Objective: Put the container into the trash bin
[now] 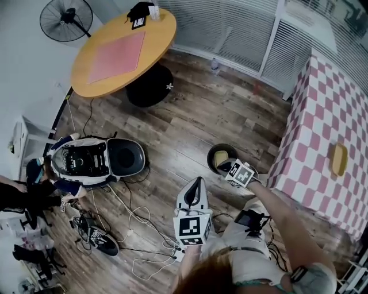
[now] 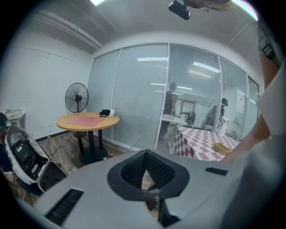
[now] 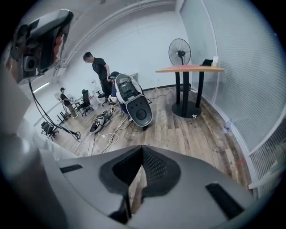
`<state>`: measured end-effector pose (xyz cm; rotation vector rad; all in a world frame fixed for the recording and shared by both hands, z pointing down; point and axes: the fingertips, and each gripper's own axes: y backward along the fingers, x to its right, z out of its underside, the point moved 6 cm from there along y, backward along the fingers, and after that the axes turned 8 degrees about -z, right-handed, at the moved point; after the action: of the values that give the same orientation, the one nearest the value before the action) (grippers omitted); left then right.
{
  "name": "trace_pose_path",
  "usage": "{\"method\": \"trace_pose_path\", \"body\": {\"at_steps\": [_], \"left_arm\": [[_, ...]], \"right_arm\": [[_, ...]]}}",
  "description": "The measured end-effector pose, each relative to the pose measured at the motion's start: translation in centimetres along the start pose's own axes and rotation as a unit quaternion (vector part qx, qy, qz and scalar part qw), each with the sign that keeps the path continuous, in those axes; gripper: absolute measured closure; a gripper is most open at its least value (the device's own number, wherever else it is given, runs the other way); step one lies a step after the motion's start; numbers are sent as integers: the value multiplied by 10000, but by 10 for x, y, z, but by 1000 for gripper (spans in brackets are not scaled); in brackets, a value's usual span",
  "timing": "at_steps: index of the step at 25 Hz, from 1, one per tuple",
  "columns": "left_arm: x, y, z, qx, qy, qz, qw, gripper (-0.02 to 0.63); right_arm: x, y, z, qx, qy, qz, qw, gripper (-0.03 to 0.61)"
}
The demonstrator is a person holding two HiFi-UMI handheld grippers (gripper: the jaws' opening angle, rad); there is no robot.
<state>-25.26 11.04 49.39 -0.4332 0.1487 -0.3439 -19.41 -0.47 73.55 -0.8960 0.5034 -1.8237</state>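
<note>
The trash bin (image 1: 221, 146), round and dark, stands on the wooden floor (image 1: 190, 115) just off the corner of the checkered counter (image 1: 322, 115). A pale yellow container (image 1: 220, 157) lies inside it, below the rim.

The right tongs (image 1: 226, 166) hang just over the bin's near edge, pointing down toward it. In the right gripper view they are clenched, pads meeting at the tip, with only floorboards visible past them and nothing caught between. The marker cube (image 1: 240, 174) sits just behind them, on the person's outstretched arm.

The left tongs (image 1: 196, 182) are held nearer the person's body, to the left of the bin and apart from it. In the left gripper view they too are clenched on nothing, pads (image 2: 134, 167) touching at the tip.

A second yellow container (image 1: 339, 159) rests on the checkered counter, toward its near side and well apart from the bin.

Across the floor stands a round wooden table (image 1: 123, 51) with a pink mat (image 1: 118, 55) on it and a small dark item (image 1: 140, 11) at its far edge. A pedestal fan (image 1: 66, 19) stands beside it. A white-and-black machine (image 1: 86, 161) lies open on the floor to the left, with loose cables (image 1: 132, 218) trailing from it toward the person.
</note>
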Motion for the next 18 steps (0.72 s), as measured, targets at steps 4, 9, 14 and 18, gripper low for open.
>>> {"method": "trace_pose_path", "body": {"at_steps": [4, 9, 14, 18], "left_arm": [[7, 3, 0, -10, -1, 22, 10000, 607], [11, 7, -6, 105, -51, -2, 9999, 607], [11, 15, -15, 278, -45, -105, 9995, 607], [17, 16, -29, 492, -135, -91, 9987, 607]], "right_arm": [[-18, 26, -29, 462, 277, 15, 9985, 584], [-38, 63, -69, 1088, 636, 170, 9919, 584], [-70, 104, -104, 1669, 1029, 465, 9795, 584], [-92, 139, -127, 2151, 1213, 713, 9664, 584]]}}
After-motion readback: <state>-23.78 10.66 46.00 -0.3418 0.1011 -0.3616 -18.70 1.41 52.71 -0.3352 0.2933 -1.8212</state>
